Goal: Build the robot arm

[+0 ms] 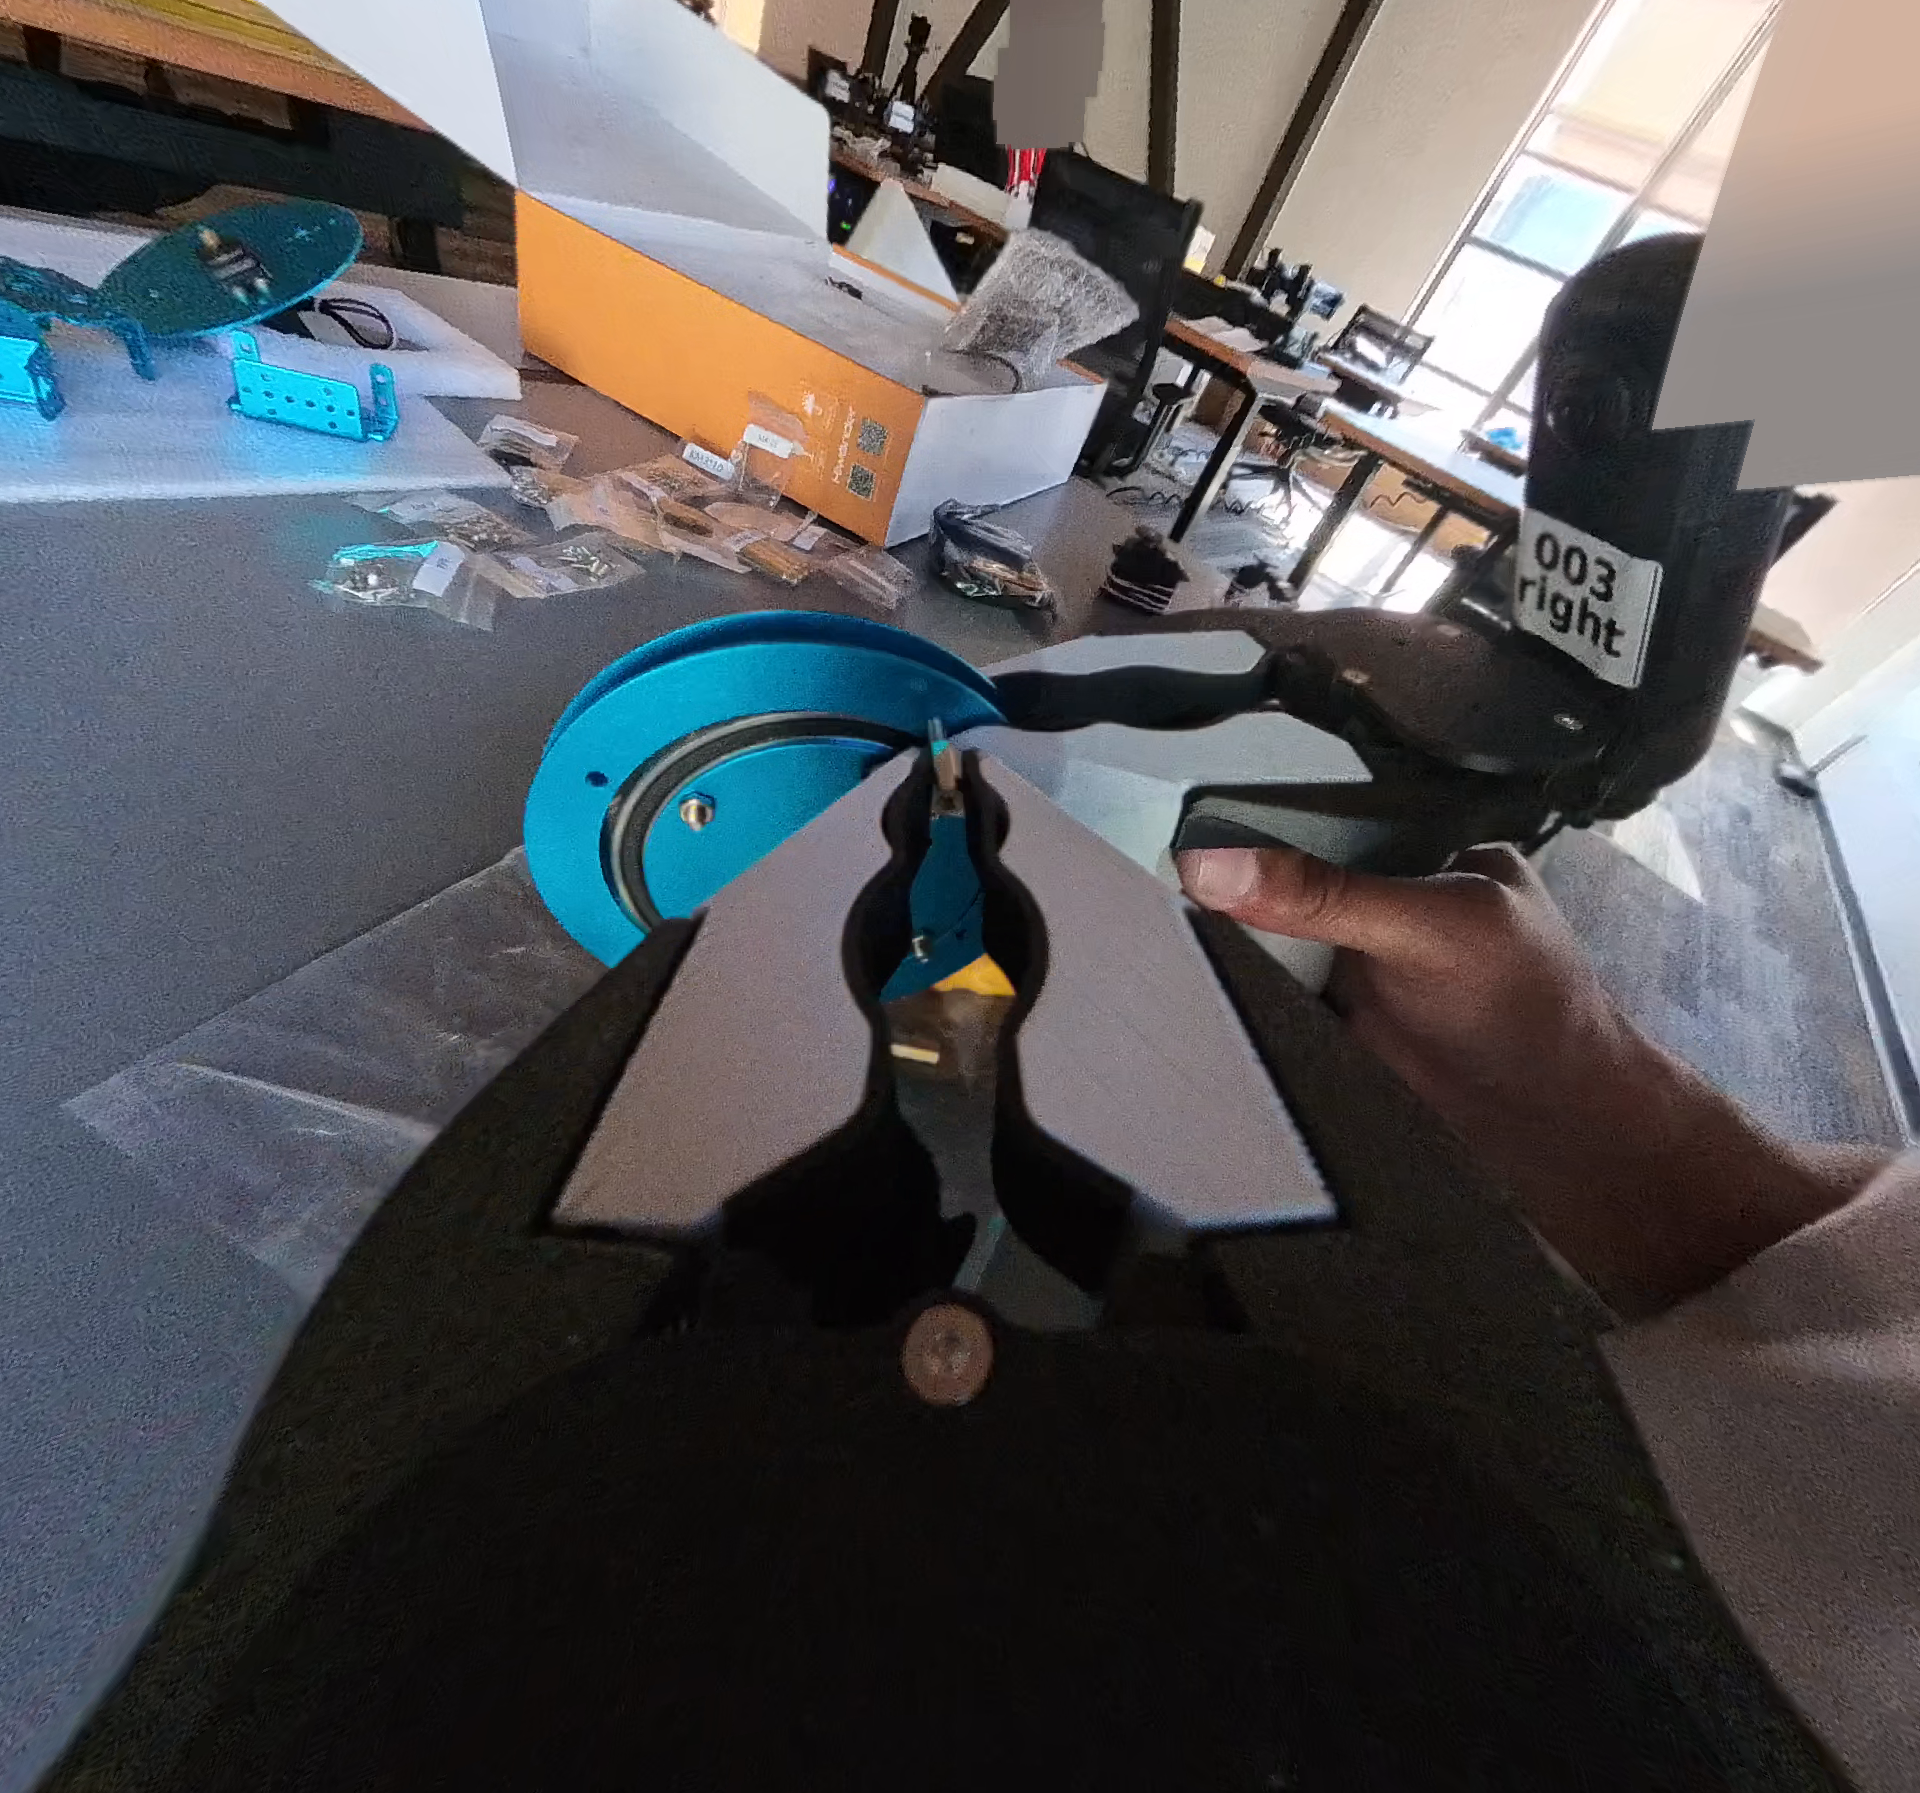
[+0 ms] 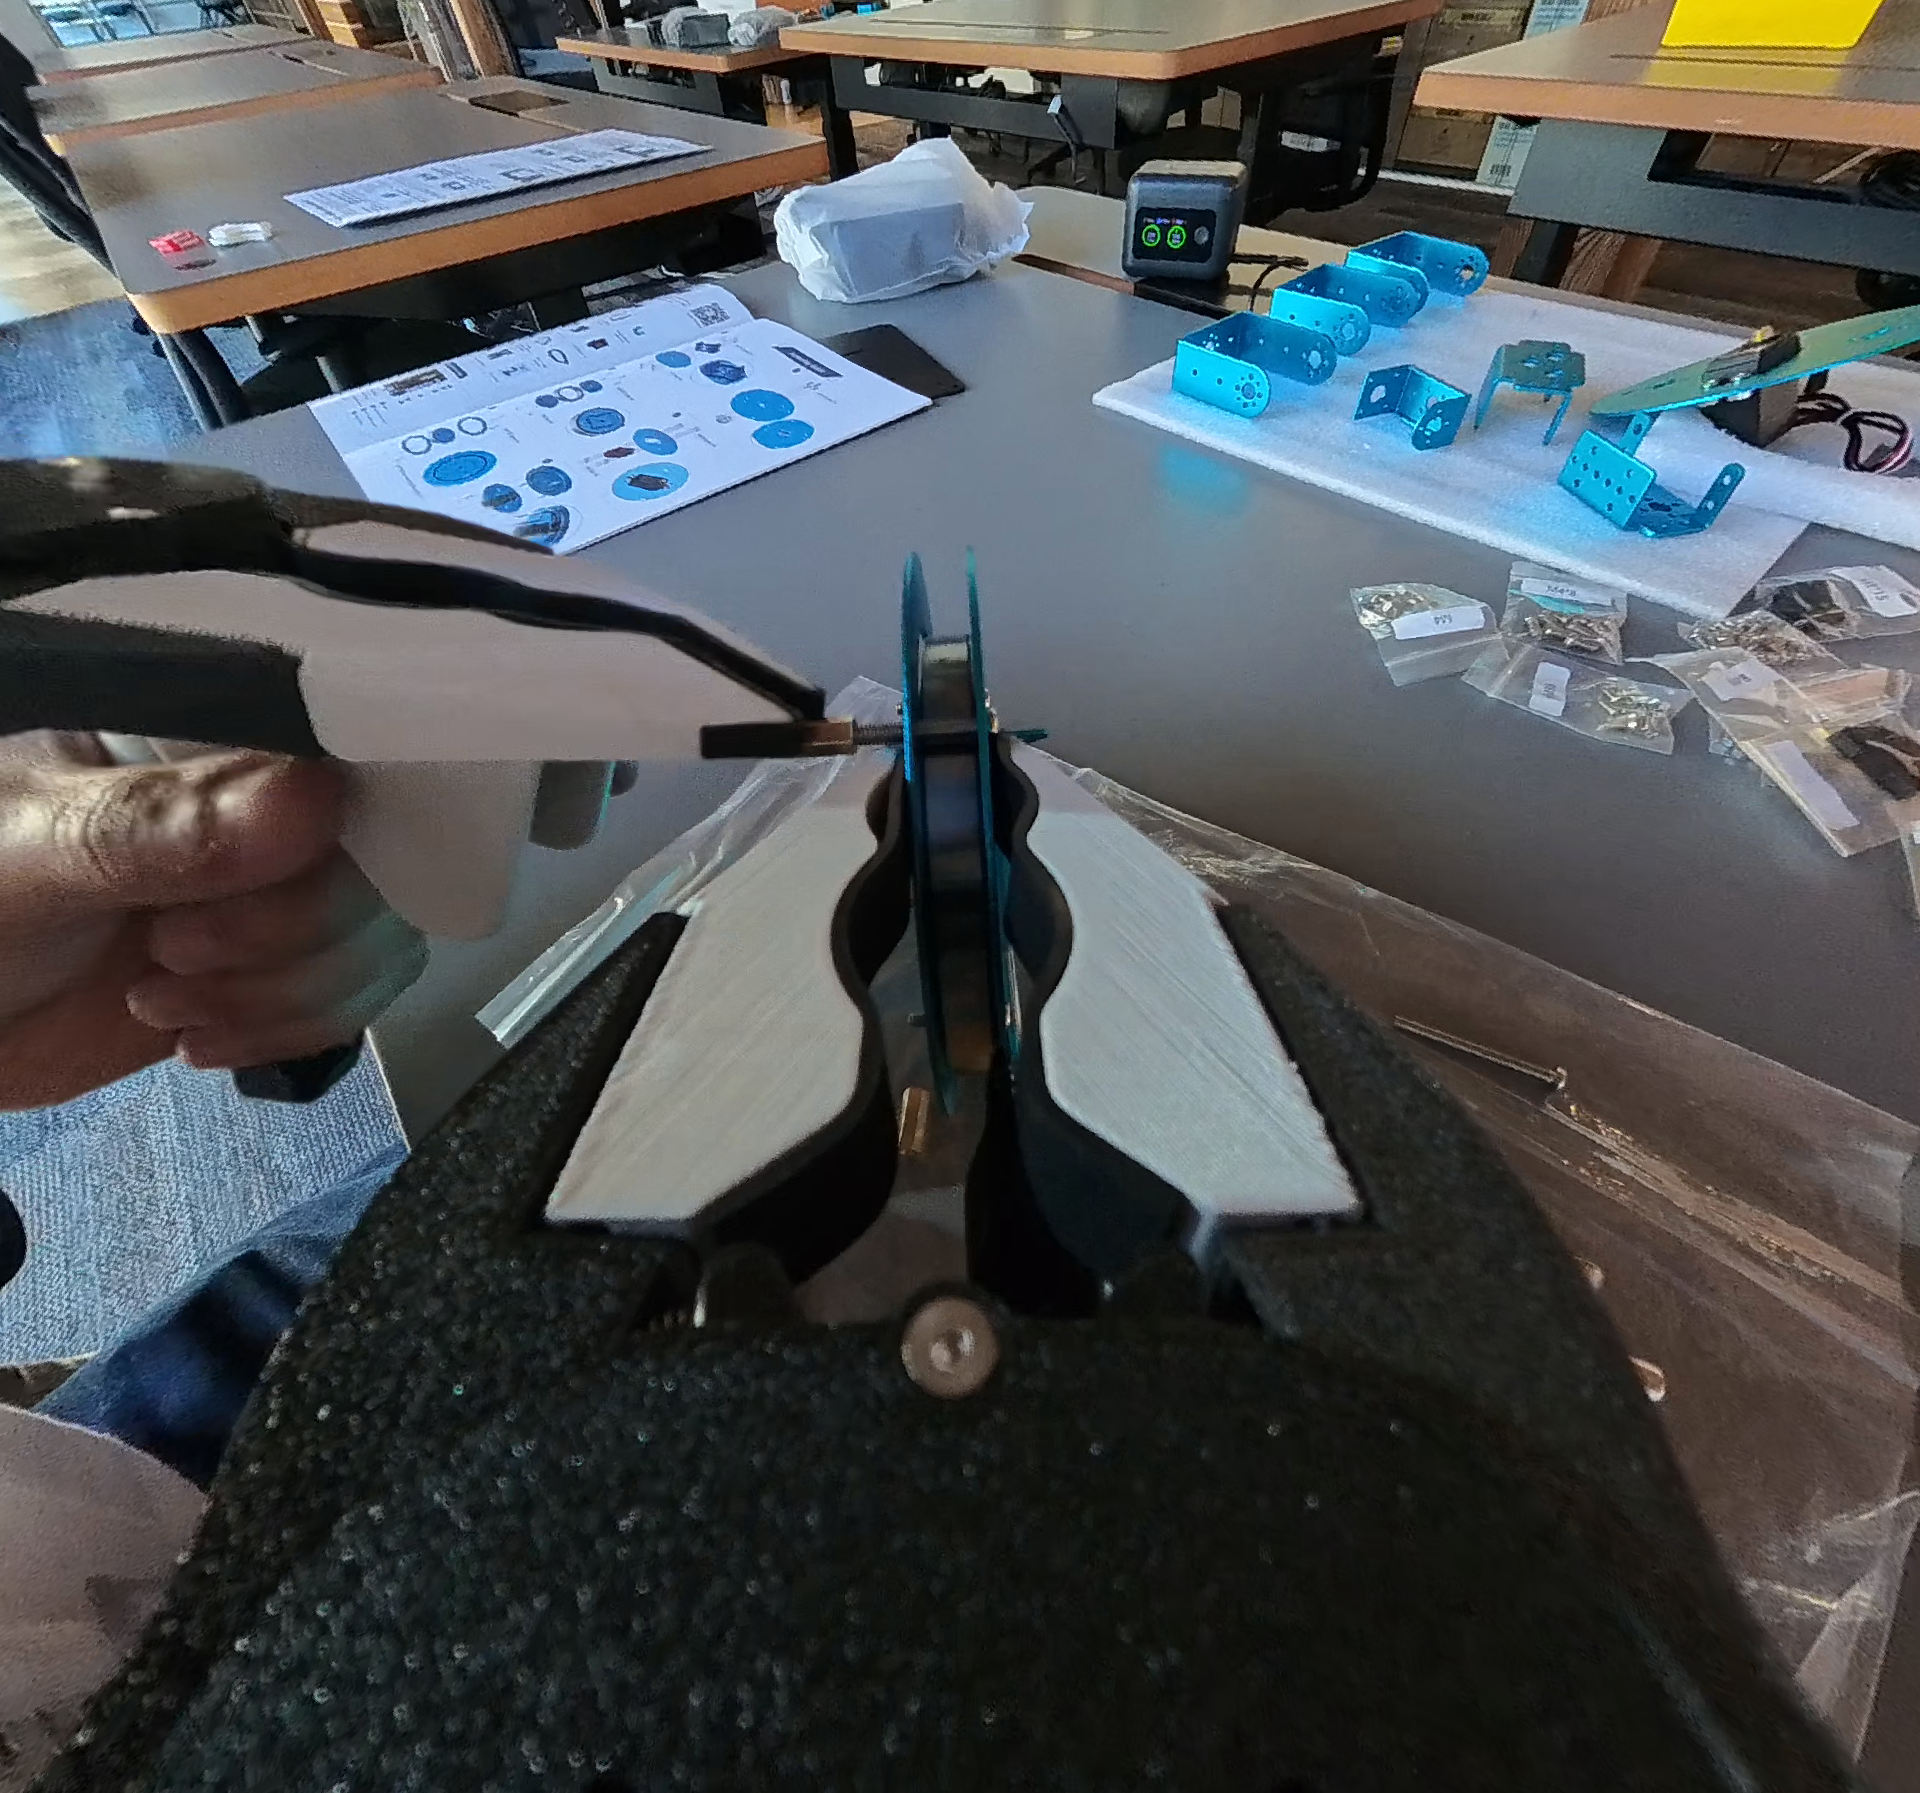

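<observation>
Right gripper clamps a blue double-disc assembly edge-on above the grey table. Left gripper pinches a small threaded standoff, apparently touching the disc face. Blue brackets lie on white foam; desks fill the room behind.

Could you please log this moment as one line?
left tool: shut on standoff | right tool: shut on blue disc | standoff at disc

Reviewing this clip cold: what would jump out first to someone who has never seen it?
The blue disc assembly at centre, held on edge above the grey table, clamped in the right gripper. The left gripper is shut on a small standoff, whose threaded tip meets the disc's face. Behind lie blue brackets on white foam and an open manual.
</observation>
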